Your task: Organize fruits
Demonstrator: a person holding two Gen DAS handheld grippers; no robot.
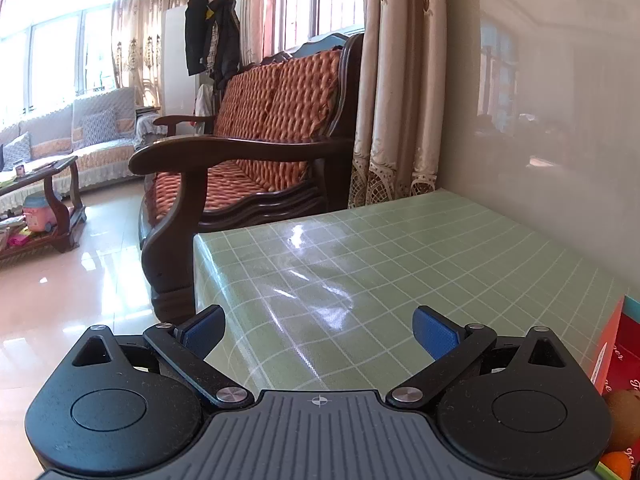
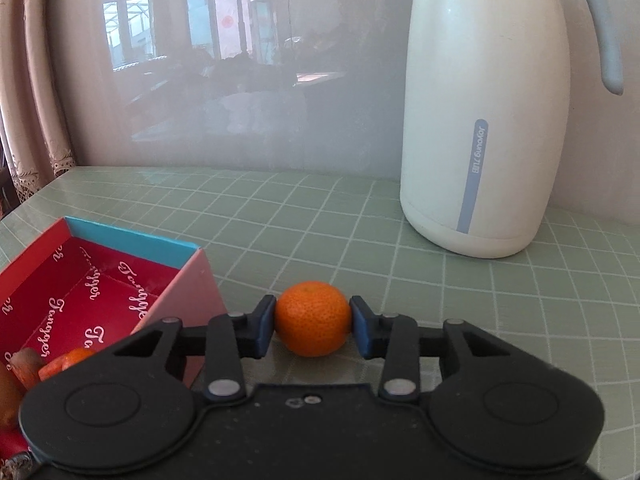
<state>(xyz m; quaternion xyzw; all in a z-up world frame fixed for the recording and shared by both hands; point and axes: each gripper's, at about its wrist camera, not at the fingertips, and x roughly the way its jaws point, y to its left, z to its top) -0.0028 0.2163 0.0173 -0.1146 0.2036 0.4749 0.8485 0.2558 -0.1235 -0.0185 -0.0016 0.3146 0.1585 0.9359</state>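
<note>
Right claw (image 2: 312,322) clamped on small round orange mandarin (image 2: 312,319), just right of red-lined cardboard box (image 2: 120,280); left claw (image 1: 319,326) wide open, empty, over green checked tabletop (image 1: 400,264).

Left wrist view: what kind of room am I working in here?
Most likely a home living room: a wooden armchair with orange cushions, a covered sofa by the windows, and a coat rack with jackets and a hat.

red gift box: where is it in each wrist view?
Left wrist: the red box is cut off at the right edge, low, right of the open left gripper.
Right wrist: lower left, open top, left of the right gripper shut on the orange.
Shared landmark: the green grid tablecloth.
</note>
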